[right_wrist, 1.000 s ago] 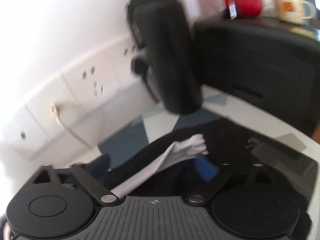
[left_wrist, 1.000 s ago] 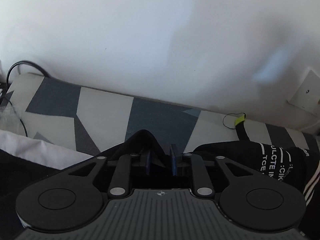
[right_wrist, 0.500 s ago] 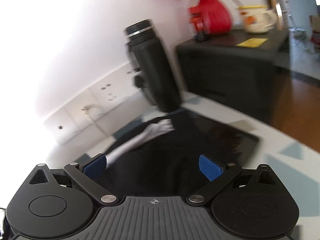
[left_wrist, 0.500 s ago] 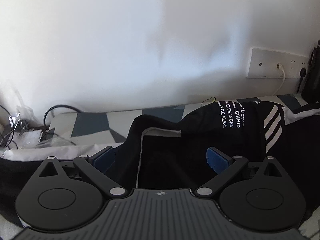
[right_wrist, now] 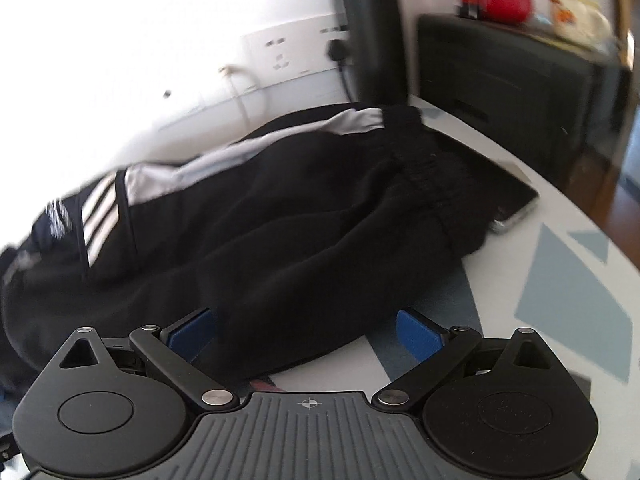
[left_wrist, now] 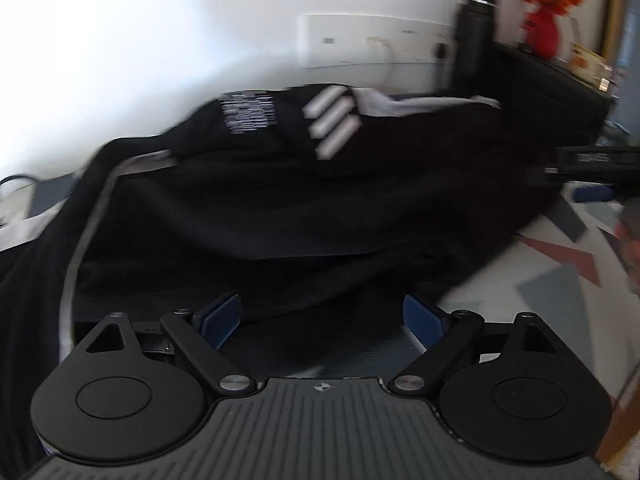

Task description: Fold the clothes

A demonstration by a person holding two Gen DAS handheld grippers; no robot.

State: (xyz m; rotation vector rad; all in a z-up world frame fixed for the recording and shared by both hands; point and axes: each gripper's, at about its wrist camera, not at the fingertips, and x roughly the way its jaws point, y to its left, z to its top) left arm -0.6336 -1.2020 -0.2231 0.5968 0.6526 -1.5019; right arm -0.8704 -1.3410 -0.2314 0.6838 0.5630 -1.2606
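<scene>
**Between folds: both claws free over black track pants**

Judged as a pause between folds, with nothing pinched. Left claw (left_wrist: 322, 318) spread wide, blue pads either side of the near hem. Right claw (right_wrist: 304, 332) likewise spread, hovering at the near edge of the black track pants (right_wrist: 280, 208). Next move probably calls for closing on two near edge points and carrying them across evenly.

Lying bunched lengthwise on the patterned worktop (right_wrist: 568, 292), against the wall. Soft, dark fabric; white side panel, three white stripes, elastic waistband toward the dark bottle (right_wrist: 370, 32).

Patterned table (right_wrist: 568, 280) lies bare right of the black garment (right_wrist: 300, 216); bottle (right_wrist: 374, 32) and cabinet (right_wrist: 520, 76) block behind.
</scene>
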